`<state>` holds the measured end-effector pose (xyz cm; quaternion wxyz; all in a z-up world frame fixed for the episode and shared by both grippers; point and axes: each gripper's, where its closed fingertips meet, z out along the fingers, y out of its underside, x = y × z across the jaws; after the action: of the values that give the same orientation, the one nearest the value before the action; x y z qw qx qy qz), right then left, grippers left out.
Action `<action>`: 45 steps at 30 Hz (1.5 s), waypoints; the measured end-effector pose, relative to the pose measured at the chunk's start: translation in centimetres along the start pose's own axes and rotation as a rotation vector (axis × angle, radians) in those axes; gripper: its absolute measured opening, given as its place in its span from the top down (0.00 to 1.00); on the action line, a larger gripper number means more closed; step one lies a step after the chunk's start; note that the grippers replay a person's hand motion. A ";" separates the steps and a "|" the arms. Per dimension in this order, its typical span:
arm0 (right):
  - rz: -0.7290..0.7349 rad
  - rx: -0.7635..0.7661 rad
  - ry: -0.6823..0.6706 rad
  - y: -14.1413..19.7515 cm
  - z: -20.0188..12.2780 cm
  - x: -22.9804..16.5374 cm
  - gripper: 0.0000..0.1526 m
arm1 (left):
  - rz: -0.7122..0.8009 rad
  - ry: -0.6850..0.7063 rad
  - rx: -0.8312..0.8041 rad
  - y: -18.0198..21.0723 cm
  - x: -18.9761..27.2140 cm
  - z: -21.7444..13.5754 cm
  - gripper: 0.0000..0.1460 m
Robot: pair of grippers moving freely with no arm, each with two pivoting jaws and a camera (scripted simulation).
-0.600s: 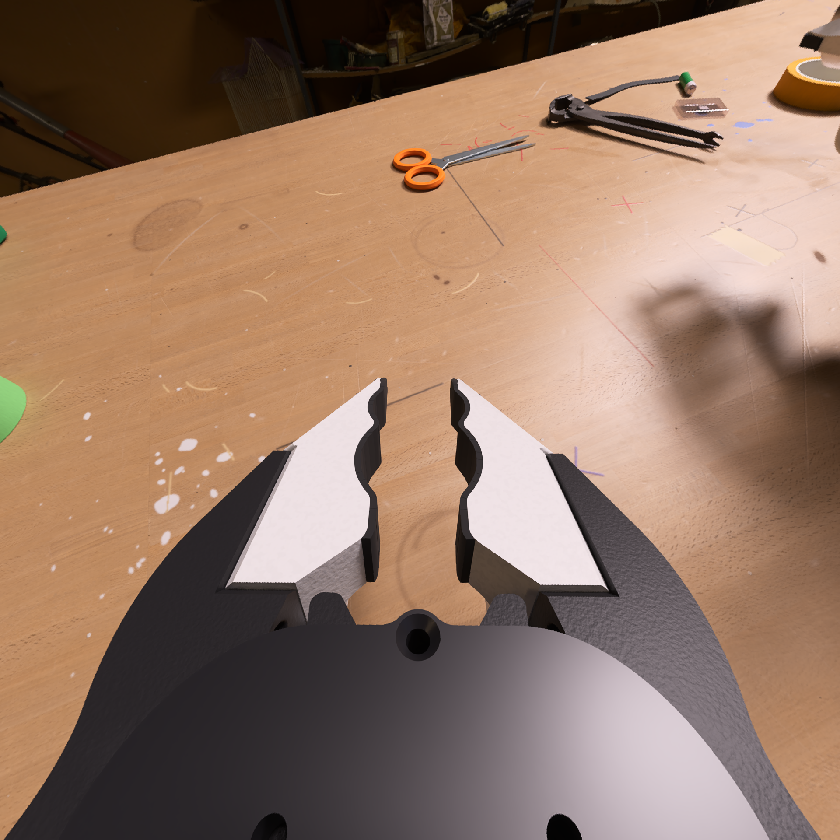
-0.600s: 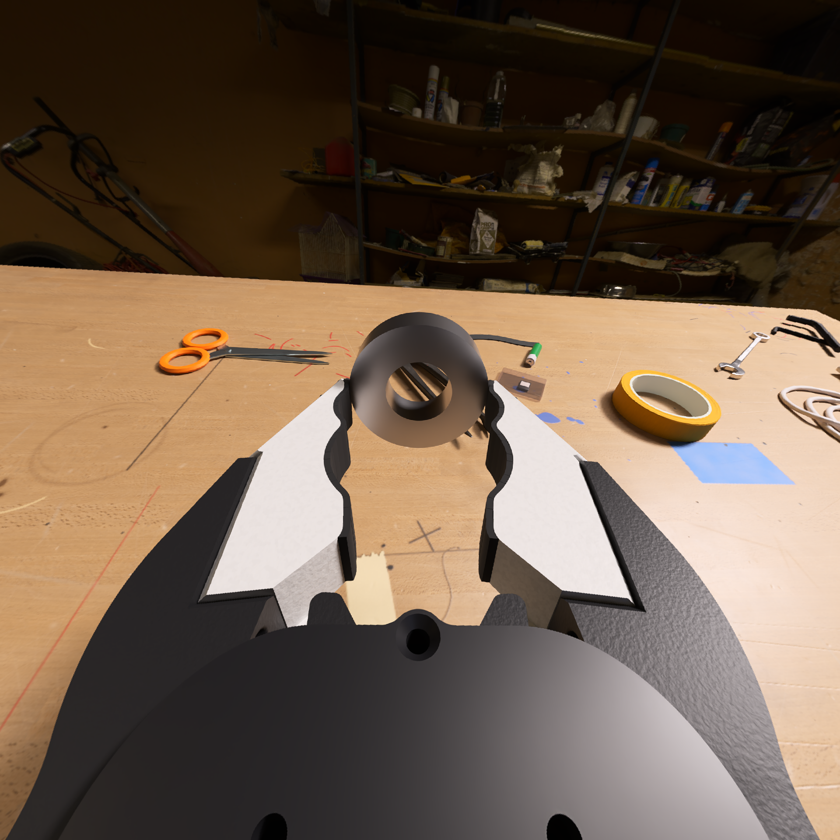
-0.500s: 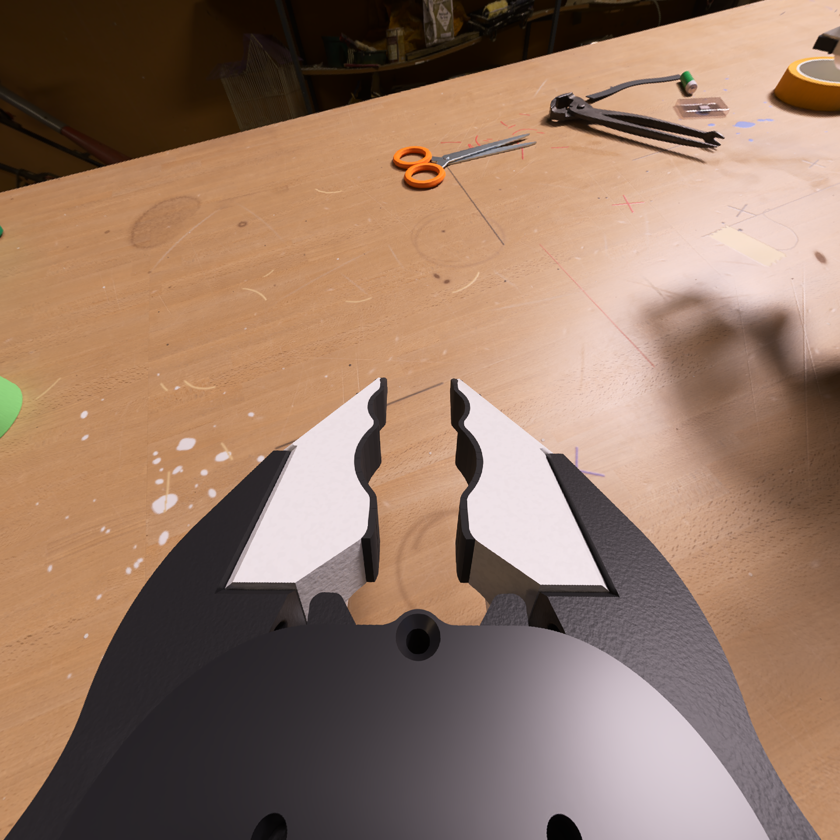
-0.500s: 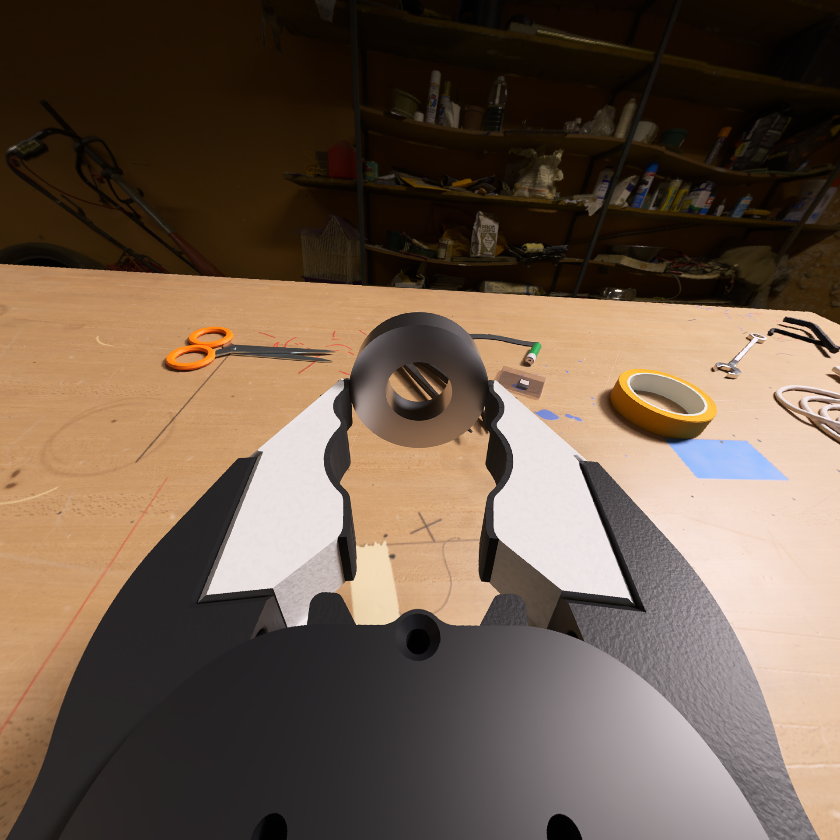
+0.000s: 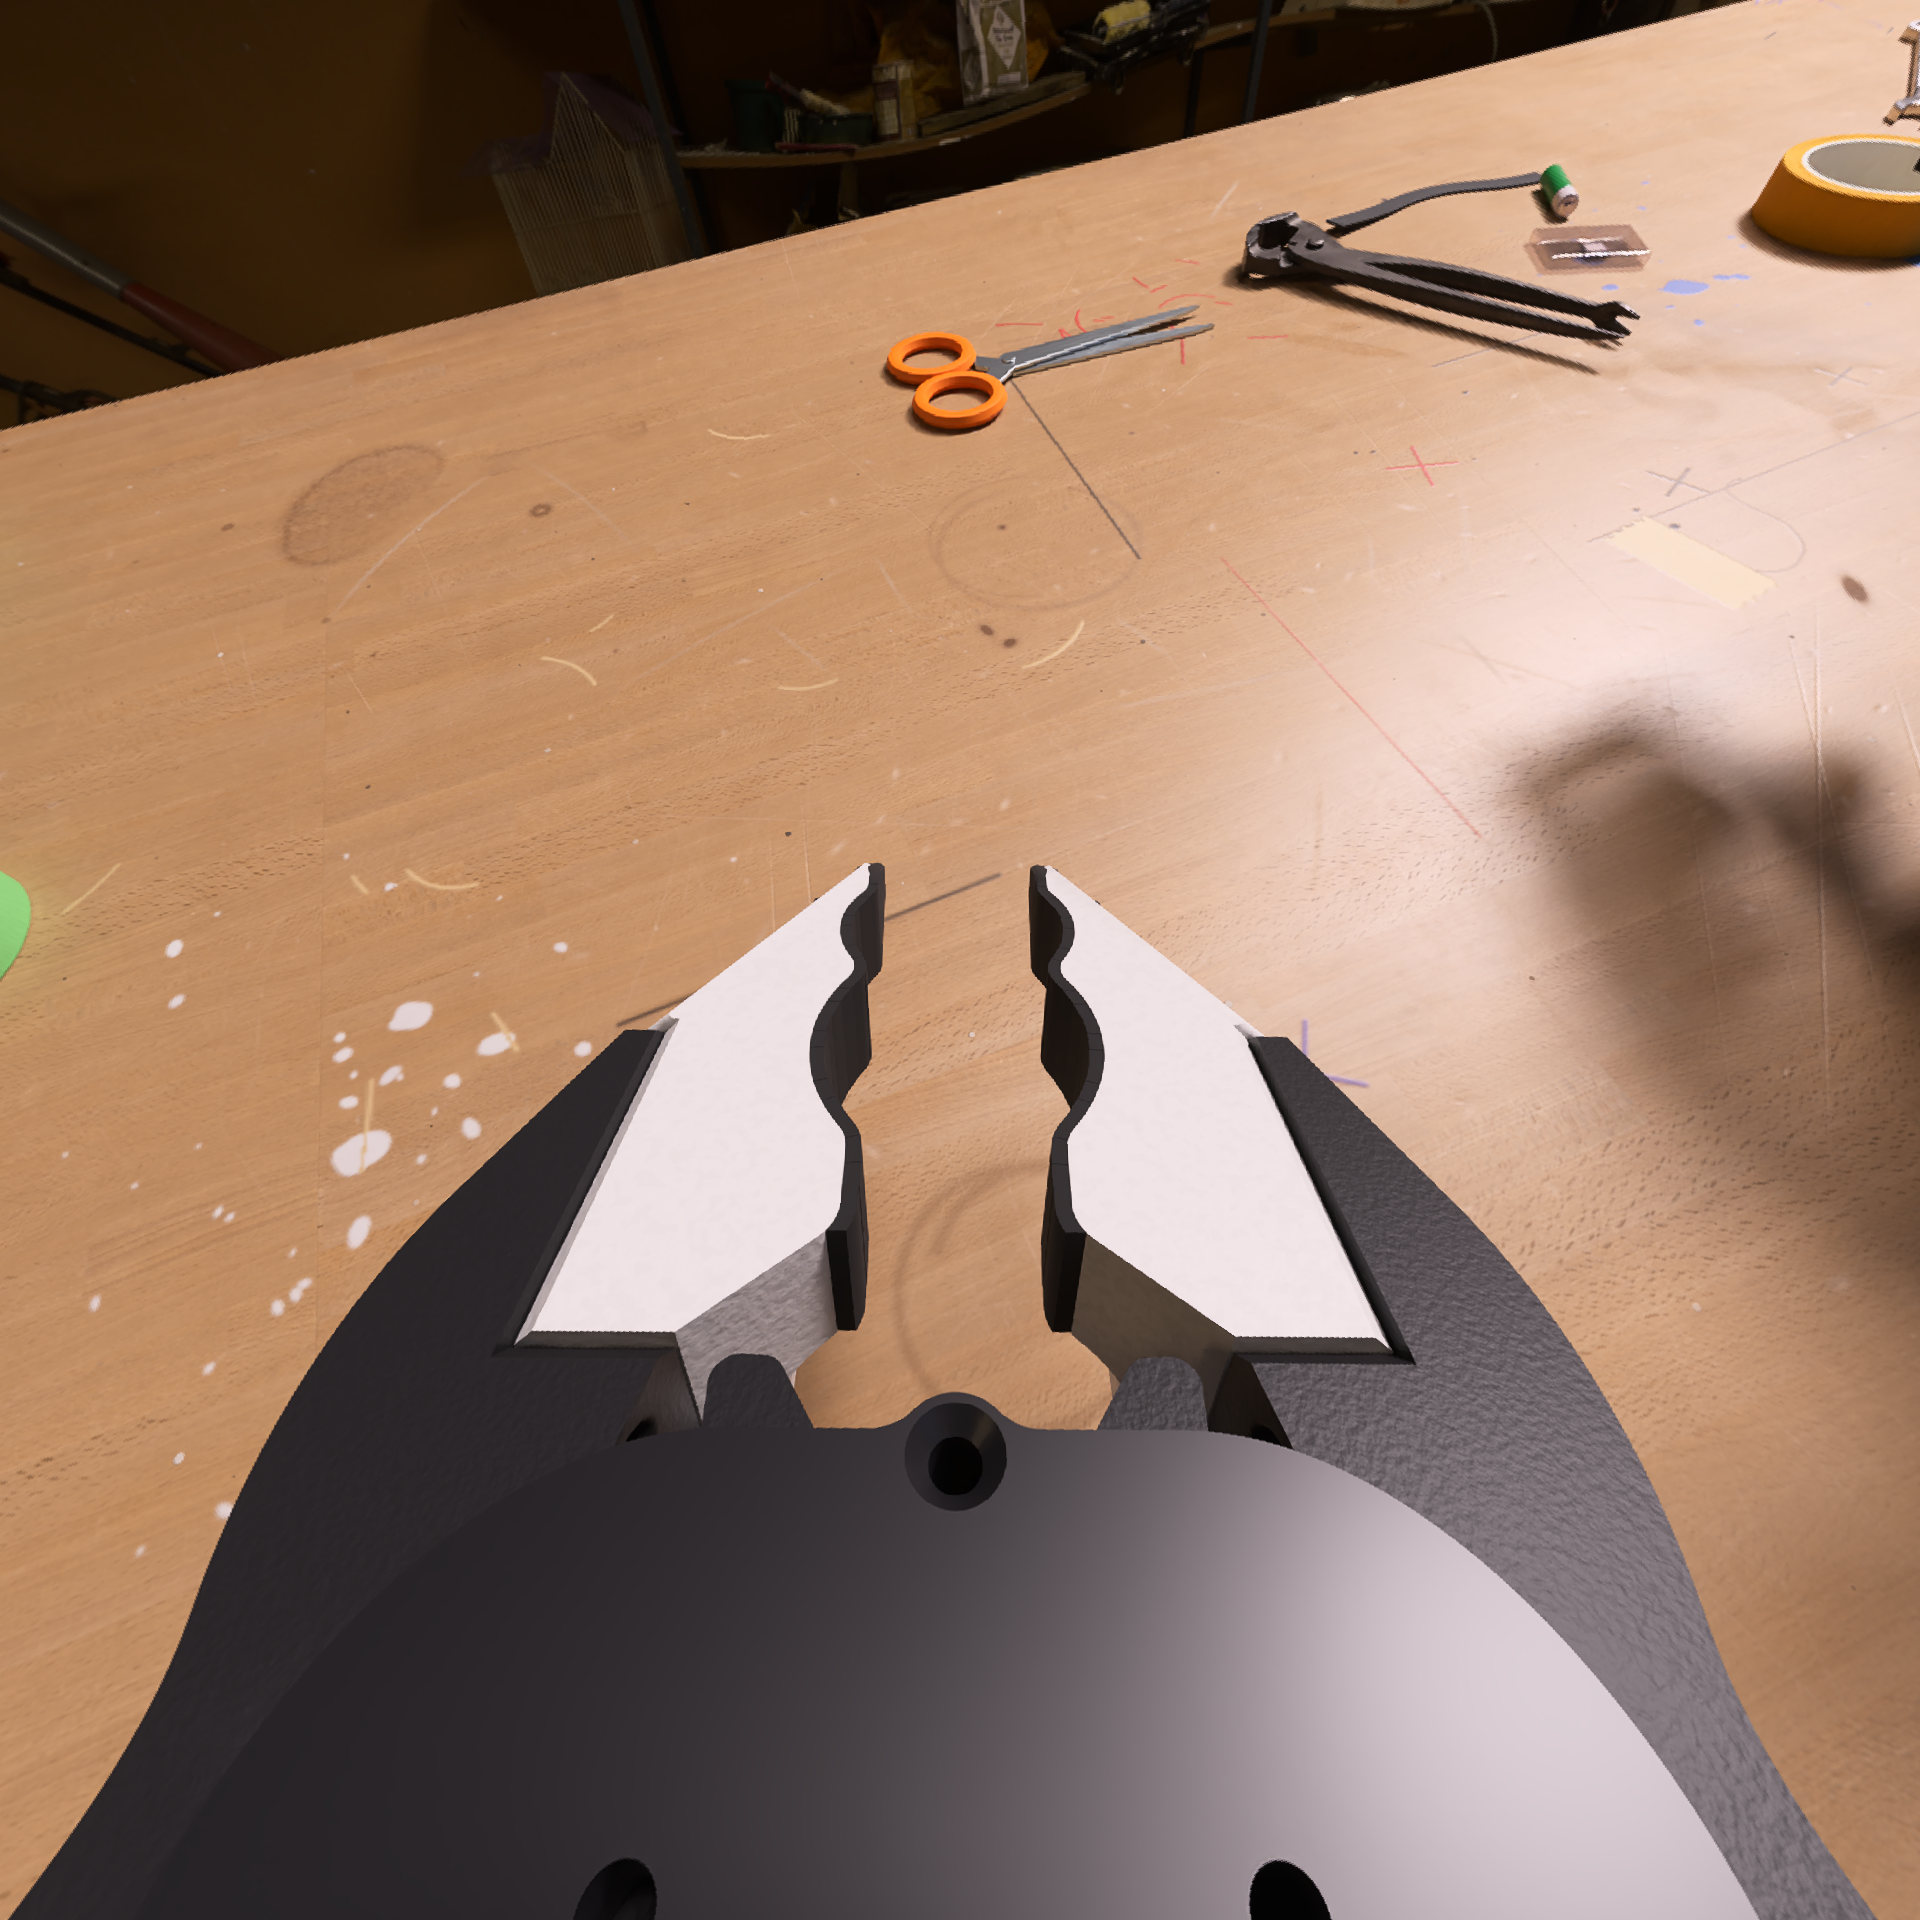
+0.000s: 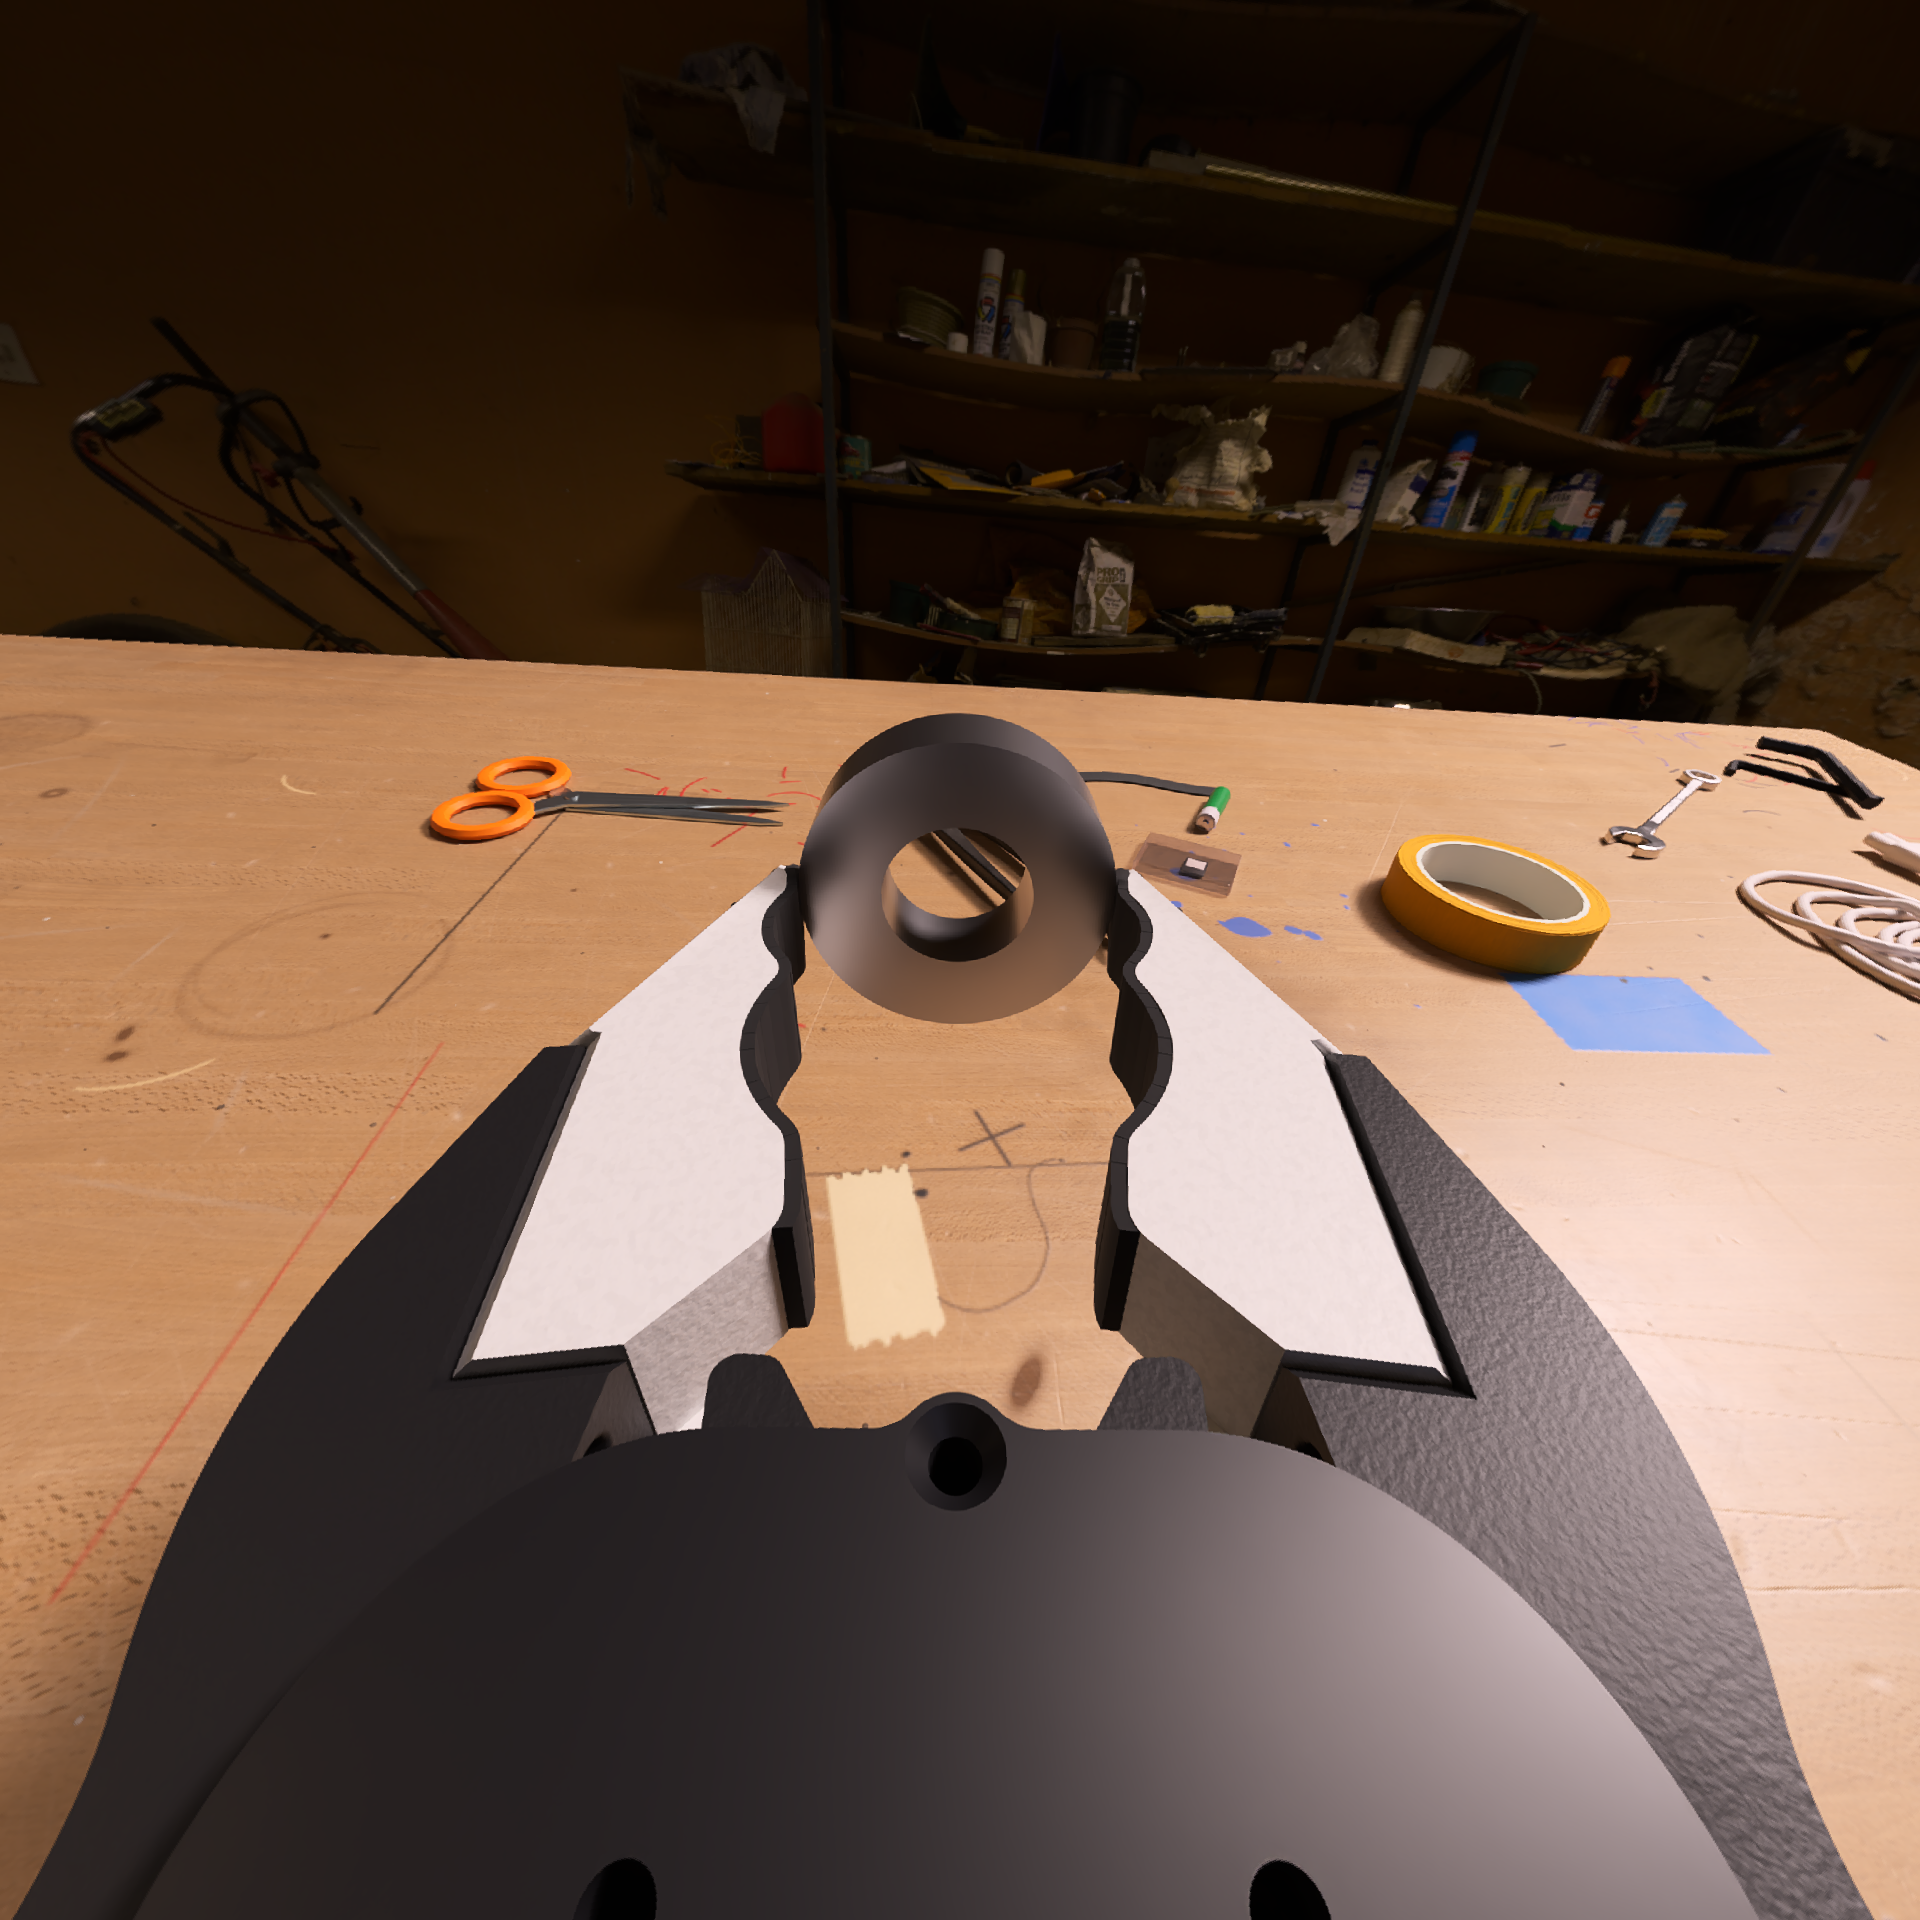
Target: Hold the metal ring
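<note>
Workbench (image 6: pixel 312 1195), right tool (image 6: pixel 956 883) gripping metal ring (image 6: pixel 951 873)

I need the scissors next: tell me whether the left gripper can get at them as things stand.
Probably yes: the left gripper is open and empty, and only bare table lies between it and the orange-handled scissors.

your left gripper (image 5: pixel 956 883) hangs over the bare wooden table (image 5: pixel 623 675) with its two white fingers (image 5: pixel 717 1122) slightly apart and nothing between them. far ahead you see orange-handled scissors (image 5: pixel 1023 362), and to their right dark pincers (image 5: pixel 1423 275) with a green-capped item (image 5: pixel 1556 189) and a small clear packet (image 5: pixel 1588 247) just beyond them. a yellow tape roll (image 5: pixel 1834 203) sits at the upper right edge, white paint specks (image 5: pixel 364 1148) dot the wood to your left near a green patch (image 5: pixel 10 920), and a blurred dark shadow (image 5: pixel 1714 831) lies on the right.
</note>
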<state>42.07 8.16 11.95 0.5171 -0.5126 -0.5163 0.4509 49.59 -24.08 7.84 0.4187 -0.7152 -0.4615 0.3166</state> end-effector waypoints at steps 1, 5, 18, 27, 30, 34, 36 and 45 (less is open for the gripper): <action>0.000 0.001 -0.002 0.0 0.0 0.0 0.61 | 0.002 -0.001 0.000 0.0 0.0 0.0 0.81; -0.001 -0.004 -0.002 0.0 0.0 0.0 0.61 | 0.005 -0.002 0.004 -0.1 0.0 0.0 0.81; 0.006 -0.012 -0.007 0.0 0.0 0.1 0.61 | -0.022 0.158 -0.146 -2.8 -3.1 0.1 0.75; 0.007 -0.015 -0.010 0.0 0.0 0.1 0.61 | 0.026 0.181 -0.684 -3.9 -8.1 7.5 0.75; 0.008 -0.015 -0.010 0.0 0.0 0.1 0.61 | 0.003 0.188 -0.801 -3.5 -9.5 10.2 0.72; 0.009 -0.015 -0.011 0.0 0.0 0.1 0.61 | 0.013 0.218 -0.895 -2.4 -11.0 11.9 0.79; 0.010 -0.015 -0.011 0.0 0.0 0.1 0.61 | 0.033 0.237 -0.926 -1.9 -11.5 11.9 0.80; 0.011 -0.017 -0.011 0.0 0.0 0.0 0.61 | 0.139 0.289 -1.026 0.9 -12.0 11.8 0.80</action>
<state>42.07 8.21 11.91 0.5076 -0.5173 -0.5200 0.4520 35.61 -31.73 2.58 0.0528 -0.8931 -0.4460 -0.0243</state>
